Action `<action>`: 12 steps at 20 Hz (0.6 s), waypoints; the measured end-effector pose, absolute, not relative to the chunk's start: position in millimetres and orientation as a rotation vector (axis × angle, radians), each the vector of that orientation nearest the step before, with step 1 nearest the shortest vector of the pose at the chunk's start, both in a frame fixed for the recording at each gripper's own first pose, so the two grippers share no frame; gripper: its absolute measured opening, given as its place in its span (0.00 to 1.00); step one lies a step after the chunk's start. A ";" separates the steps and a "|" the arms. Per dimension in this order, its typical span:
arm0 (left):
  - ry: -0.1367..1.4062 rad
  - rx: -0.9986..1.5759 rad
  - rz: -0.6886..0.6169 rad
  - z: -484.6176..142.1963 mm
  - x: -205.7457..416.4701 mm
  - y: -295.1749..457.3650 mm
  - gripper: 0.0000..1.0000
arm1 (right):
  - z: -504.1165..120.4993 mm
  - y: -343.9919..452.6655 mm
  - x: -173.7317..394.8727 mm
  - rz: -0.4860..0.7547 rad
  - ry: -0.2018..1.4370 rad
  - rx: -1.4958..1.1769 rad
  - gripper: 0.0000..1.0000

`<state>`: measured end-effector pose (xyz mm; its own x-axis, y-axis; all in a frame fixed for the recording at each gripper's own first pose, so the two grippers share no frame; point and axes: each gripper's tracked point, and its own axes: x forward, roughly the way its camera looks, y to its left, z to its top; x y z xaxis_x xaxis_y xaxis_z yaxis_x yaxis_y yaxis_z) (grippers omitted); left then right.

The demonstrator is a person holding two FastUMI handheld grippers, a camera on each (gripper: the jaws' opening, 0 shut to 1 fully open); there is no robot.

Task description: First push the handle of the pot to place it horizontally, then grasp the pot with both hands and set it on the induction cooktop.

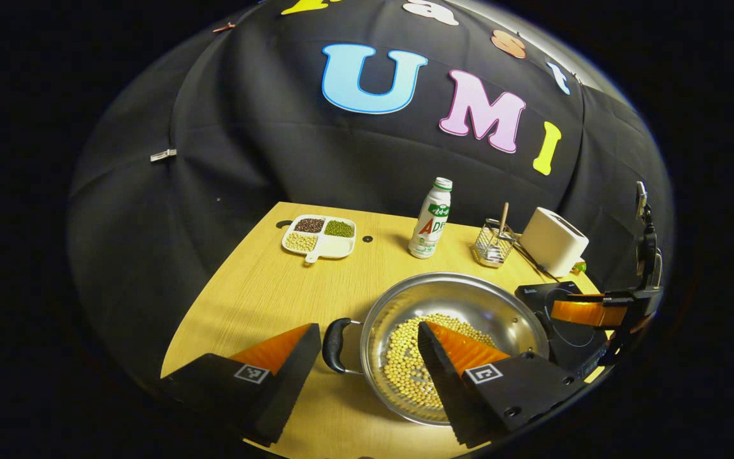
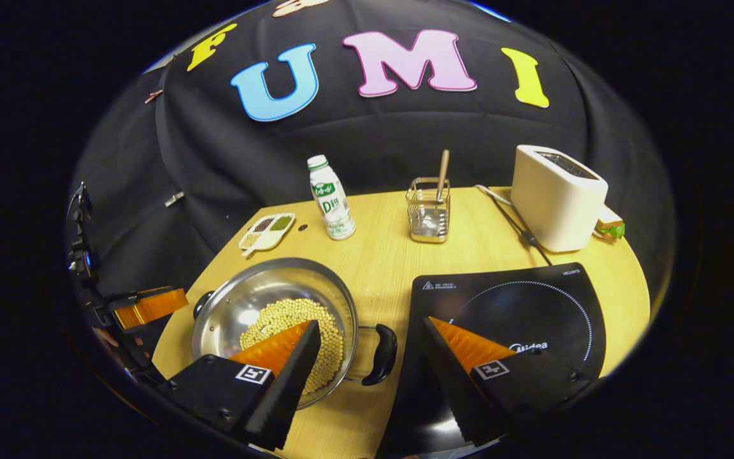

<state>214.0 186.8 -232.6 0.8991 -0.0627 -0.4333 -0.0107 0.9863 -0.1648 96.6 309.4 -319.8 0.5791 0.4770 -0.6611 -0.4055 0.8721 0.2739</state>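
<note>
A steel pot (image 1: 469, 299) holding soybeans (image 1: 405, 357) sits on the wooden table (image 1: 259, 293), its two black handles pointing left and right. In the left gripper view my left gripper (image 1: 365, 326) is open, and its fingers straddle the pot's left handle (image 1: 335, 344) without touching it. In the right gripper view my right gripper (image 2: 372, 322) is open around the right handle (image 2: 380, 354), between the pot (image 2: 246, 299) and the black induction cooktop (image 2: 520, 306). The cooktop (image 1: 568, 344) lies just right of the pot. Each gripper shows in the other's view: right gripper (image 1: 587, 312), left gripper (image 2: 150, 306).
Along the back of the table stand a divided dish of grains (image 1: 319, 236), a white bottle (image 1: 431, 220), a wire holder with a wooden utensil (image 2: 429, 213) and a white toaster (image 2: 555, 197) with its cable (image 2: 513, 226). The table edge is close below both grippers.
</note>
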 end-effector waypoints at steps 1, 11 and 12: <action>0.454 -0.165 -0.028 -237.6 220.7 189.5 0.95 | -328.3 311.5 97.0 0.517 0.817 0.091 0.99; 0.562 -0.190 -0.103 -300.2 261.5 184.1 0.96 | -363.0 339.4 97.2 0.532 0.875 0.124 0.99; 0.571 -0.192 -0.109 -304.3 265.0 185.2 0.96 | -365.5 339.4 96.4 0.532 0.878 0.110 0.98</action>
